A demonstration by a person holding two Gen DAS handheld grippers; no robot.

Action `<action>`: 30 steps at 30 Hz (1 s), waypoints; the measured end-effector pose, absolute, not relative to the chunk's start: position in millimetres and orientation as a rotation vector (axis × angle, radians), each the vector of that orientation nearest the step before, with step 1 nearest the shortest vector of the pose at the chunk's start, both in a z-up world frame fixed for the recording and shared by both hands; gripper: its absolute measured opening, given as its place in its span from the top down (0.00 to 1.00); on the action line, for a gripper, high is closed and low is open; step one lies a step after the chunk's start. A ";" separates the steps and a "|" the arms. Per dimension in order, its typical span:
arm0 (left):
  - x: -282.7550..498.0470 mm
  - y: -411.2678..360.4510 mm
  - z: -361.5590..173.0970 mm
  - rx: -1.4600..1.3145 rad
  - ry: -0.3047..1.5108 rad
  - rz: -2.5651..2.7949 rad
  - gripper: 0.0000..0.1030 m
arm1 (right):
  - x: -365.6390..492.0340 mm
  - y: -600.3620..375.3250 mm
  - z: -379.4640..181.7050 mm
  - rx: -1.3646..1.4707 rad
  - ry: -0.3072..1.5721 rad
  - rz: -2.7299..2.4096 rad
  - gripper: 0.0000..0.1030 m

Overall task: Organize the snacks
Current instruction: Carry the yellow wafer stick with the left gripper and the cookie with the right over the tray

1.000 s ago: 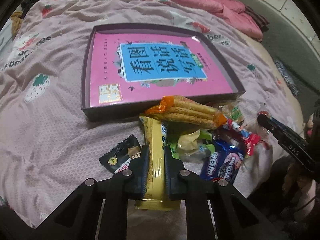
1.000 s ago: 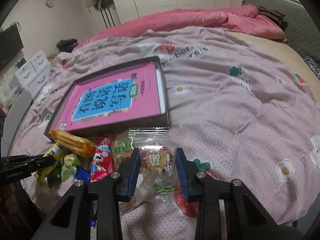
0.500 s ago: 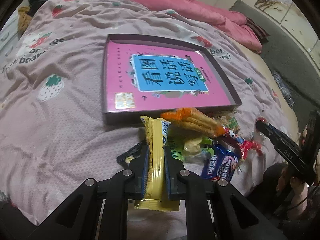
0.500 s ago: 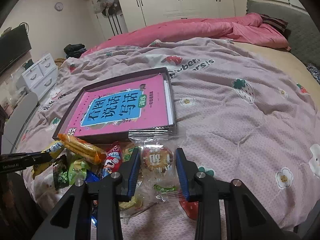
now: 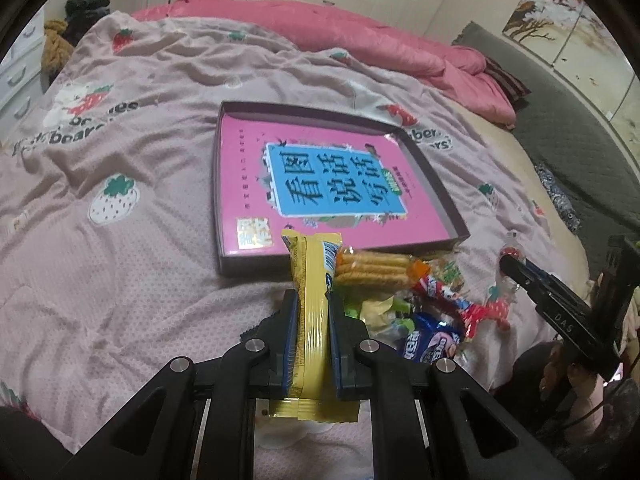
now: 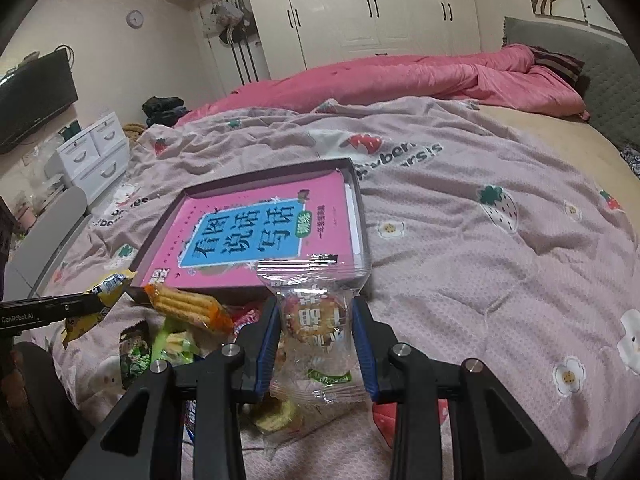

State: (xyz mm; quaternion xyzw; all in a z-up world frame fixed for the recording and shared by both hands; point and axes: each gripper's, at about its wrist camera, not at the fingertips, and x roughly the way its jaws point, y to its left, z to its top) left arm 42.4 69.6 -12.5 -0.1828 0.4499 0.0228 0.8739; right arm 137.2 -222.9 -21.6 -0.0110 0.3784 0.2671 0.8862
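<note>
The left gripper (image 5: 313,322) has its jaws clamped tight on a long yellow snack bar (image 5: 313,304), gripped around the middle so both crimped ends stick out and the wrapper stands nearly upright at lower centre of the left wrist view. In the right wrist view the right gripper (image 6: 314,338) has its jaws closed on a clear-wrapped round biscuit (image 6: 310,316), pads pressing the sides of the biscuit itself rather than the loose film, which probably keeps it from slipping; it sits at lower centre of that frame. Both packets appear lifted clear of the bedspread (image 5: 120,240), each hand carrying 1 item.

The shallow dark tray (image 5: 256,270), with a pink book (image 5: 332,184) filling its floor, lies flat at mid-frame, just beyond the heap. Its near wall is right behind the remaining snacks, a short reach for either hand. Those snacks lie bunched at the bed's near edge: an orange pack of biscuit sticks (image 5: 374,272) touching the tray wall, a red-and-white candy wrapper (image 5: 460,300), a blue cookie packet (image 5: 430,344) and green sachets (image 6: 176,342). None is in the tray yet, so sorting looks barely begun, with the 2 held packets likely headed there
</note>
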 end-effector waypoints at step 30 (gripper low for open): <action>93.2 85.2 6.0 -0.378 0.794 0.132 0.86 | 176.5 -190.8 -9.1 -0.010 0.683 0.618 0.66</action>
